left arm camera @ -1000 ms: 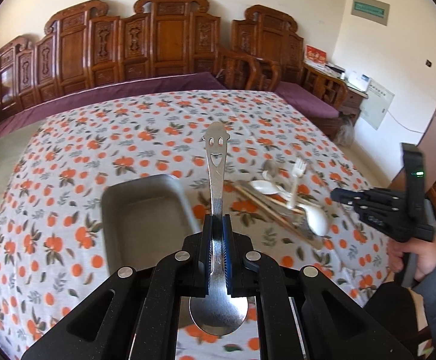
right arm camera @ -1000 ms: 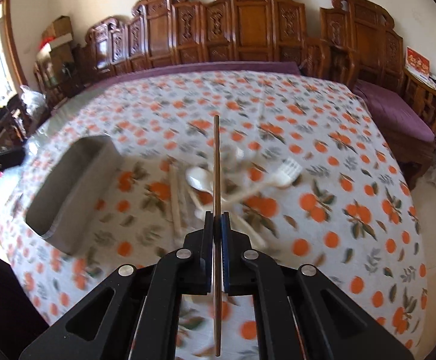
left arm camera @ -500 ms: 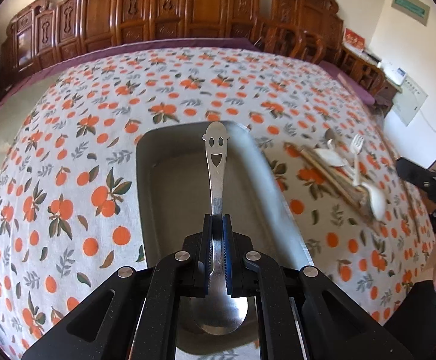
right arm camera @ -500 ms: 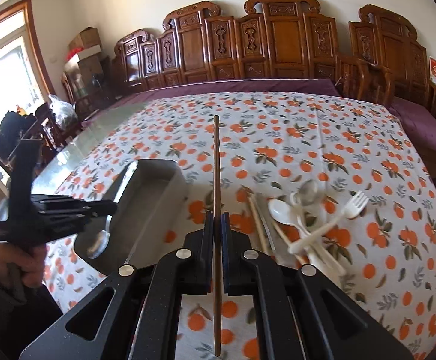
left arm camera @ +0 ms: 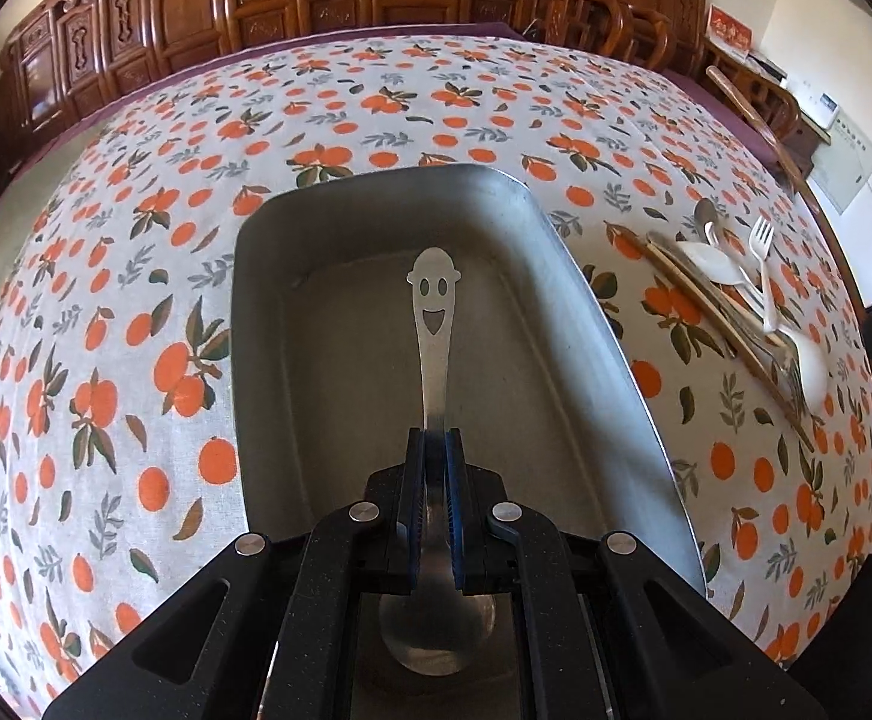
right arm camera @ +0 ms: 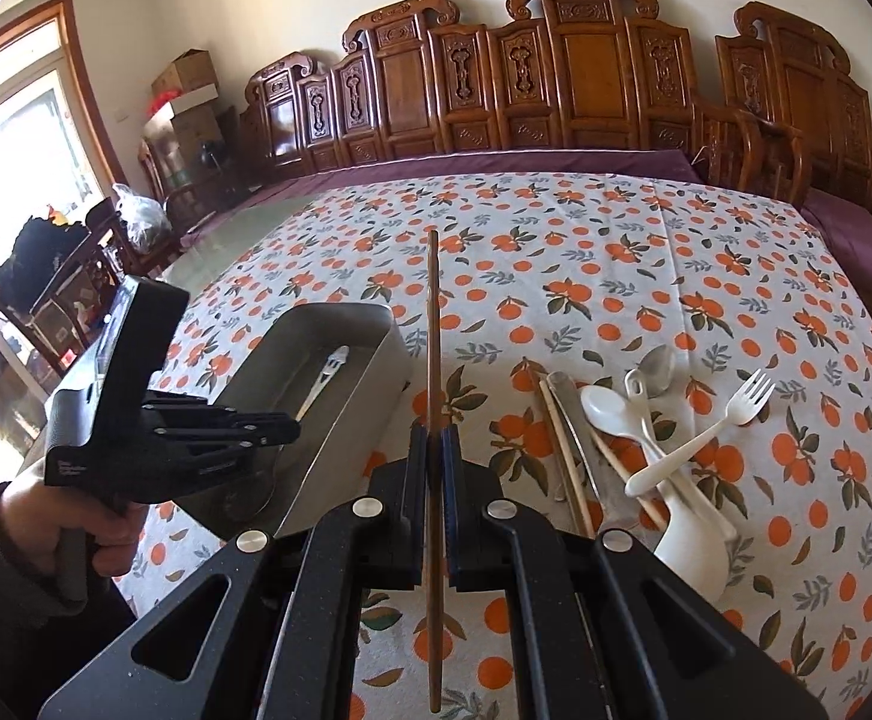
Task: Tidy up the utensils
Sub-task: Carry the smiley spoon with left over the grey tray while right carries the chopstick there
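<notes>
**Ana:** Steel first, in the left wrist view: the left hand-held gripper (left arm camera: 435,450) has its jaws pressed together on a metal spoon (left arm camera: 432,324). They pinch the neck of the handle. The bowl sits back under the gripper body, and the handle end, cut with a smiling face, points forward.

**Ben:** And where is that spoon against the tray?

**Ana:** Over the inside of the grey metal tray (left arm camera: 586,312), handle end above the tray floor. I cannot tell whether it touches the floor. The tray stands on the bench (left arm camera: 135,276), on a cloth printed with oranges. Toward the bench's right edge lies a pile of utensils (left arm camera: 736,300): chopsticks, white plastic spoons, a white fork, a metal spoon.

**Ben:** Now the right wrist view?

**Ana:** The right hand-held gripper (right arm camera: 434,450) is clamped on a single dark wooden chopstick (right arm camera: 433,324). It runs straight forward through the jaws, with its back end sticking out toward the camera. It is held in the air above the cloth, between the tray (right arm camera: 339,324) and the pile (right arm camera: 646,432).

**Ben:** Is the other gripper visible there?

**Ana:** Yes, at the left, held by a hand (right arm camera: 45,516) in a dark sleeve. The left hand-held gripper (right arm camera: 288,423) points into the near end of the tray, and the spoon (right arm camera: 324,375) slants from its fingers down into the tray.
</notes>
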Motion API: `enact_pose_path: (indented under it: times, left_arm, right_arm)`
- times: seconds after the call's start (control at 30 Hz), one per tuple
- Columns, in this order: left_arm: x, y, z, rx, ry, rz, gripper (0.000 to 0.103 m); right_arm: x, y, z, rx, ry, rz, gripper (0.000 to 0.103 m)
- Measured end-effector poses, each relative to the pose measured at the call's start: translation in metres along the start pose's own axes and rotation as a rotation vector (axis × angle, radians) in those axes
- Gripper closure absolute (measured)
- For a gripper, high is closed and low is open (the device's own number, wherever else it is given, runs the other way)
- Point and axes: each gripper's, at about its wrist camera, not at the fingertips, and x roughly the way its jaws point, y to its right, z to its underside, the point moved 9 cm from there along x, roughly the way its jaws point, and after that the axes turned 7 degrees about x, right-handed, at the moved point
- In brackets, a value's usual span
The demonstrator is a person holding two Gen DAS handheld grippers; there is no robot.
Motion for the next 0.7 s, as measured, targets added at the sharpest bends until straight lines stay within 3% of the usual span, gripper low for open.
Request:
enact_pose_path:
  times: [0.27,0.7]
  left_arm:
    - [0.0,0.0,-0.001,-0.008,0.003,0.011,0.097]
    - [-0.066,-0.02,-0.02,-0.044,0.176,0.018,0.097]
  right_arm:
    - [0.002,-0.015,0.004,-0.019,-0.013,-0.004,0.097]
    - [0.033,-0.062,0.005,-0.055,-0.058,-0.041,0.097]
